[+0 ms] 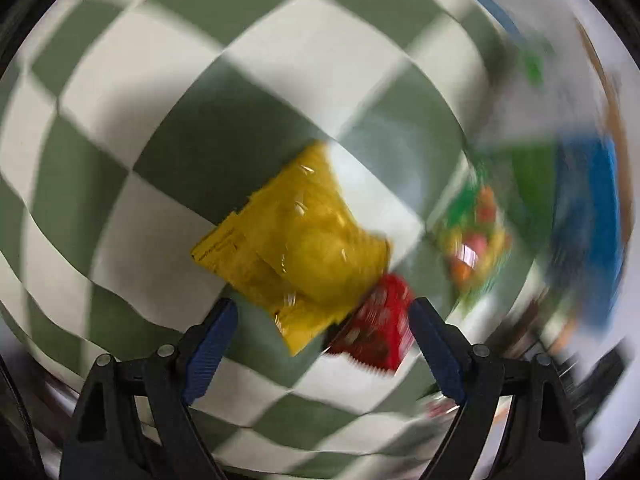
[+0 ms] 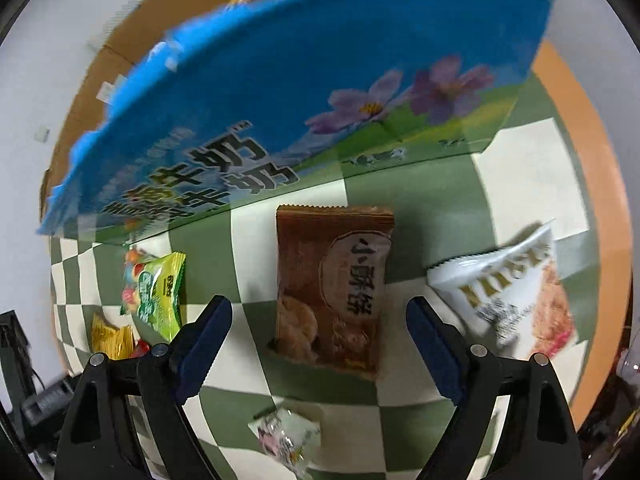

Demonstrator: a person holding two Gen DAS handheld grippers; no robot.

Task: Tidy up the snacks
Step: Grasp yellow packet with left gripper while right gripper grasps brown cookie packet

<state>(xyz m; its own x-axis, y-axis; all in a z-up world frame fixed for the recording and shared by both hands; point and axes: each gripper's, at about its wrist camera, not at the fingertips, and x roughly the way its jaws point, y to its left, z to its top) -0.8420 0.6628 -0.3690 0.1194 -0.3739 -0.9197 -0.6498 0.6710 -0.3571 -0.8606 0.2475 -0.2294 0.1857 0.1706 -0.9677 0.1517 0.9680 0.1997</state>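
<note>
While the left gripper (image 1: 322, 308) is held spread and empty above the checkered cloth (image 1: 120, 92), a yellow packet (image 1: 296, 240) and red packet (image 1: 376, 332) are framed between its fingers. Rightward, a brown snack pack (image 2: 332, 292) is bracketed, untouched, by the parted right gripper (image 2: 320, 308), flanked by a green candy bag (image 2: 156, 292) and white packet (image 2: 508, 292), a blue carton (image 2: 300, 92) looming behind.

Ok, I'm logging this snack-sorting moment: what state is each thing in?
left gripper: open, nothing held
right gripper: open, nothing held
yellow packet: sealed, lying on the cloth
red packet: partly under the yellow packet
brown packet: sealed, lying flat
white packet: lying on the cloth
blue box: standing behind the snacks
</note>
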